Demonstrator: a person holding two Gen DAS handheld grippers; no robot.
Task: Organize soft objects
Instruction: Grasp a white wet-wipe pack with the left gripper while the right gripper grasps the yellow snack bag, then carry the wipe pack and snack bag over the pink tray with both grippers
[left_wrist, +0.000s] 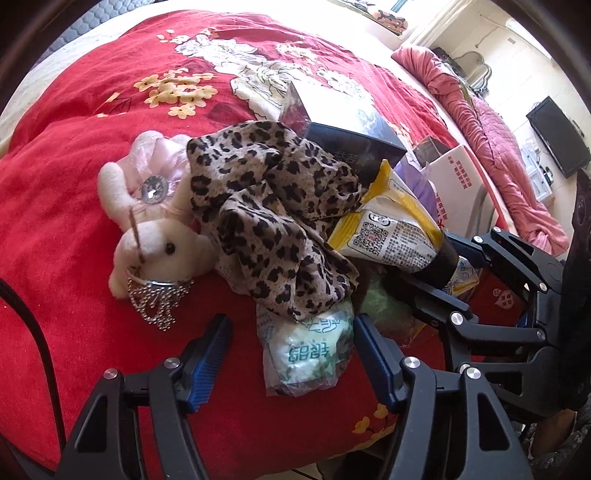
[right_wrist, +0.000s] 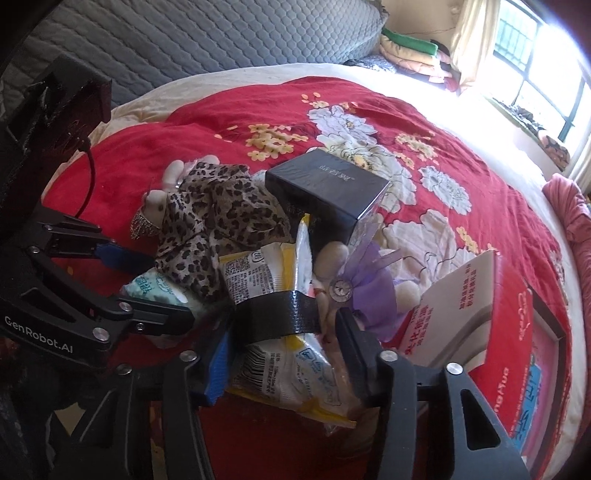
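Observation:
A pile lies on the red floral bedspread (left_wrist: 74, 184). A pink plush toy (left_wrist: 155, 229) with a bead chain lies left of a leopard-print cloth (left_wrist: 273, 206). A green-white tissue pack (left_wrist: 306, 354) lies between the fingers of my open left gripper (left_wrist: 291, 332); it also shows in the right wrist view (right_wrist: 155, 288). My right gripper (right_wrist: 284, 328) is shut on a yellow-white packet (right_wrist: 266, 280) wrapped with black tape; the packet shows in the left wrist view (left_wrist: 391, 229). A second plush toy with a purple bow (right_wrist: 365, 288) lies beside it.
A black box (right_wrist: 328, 188) rests on the pile's far side. A white and red carton (right_wrist: 491, 332) stands at the right. A pink quilt (left_wrist: 498, 140) lies along the far bed edge. A grey quilted headboard (right_wrist: 221, 37) is behind.

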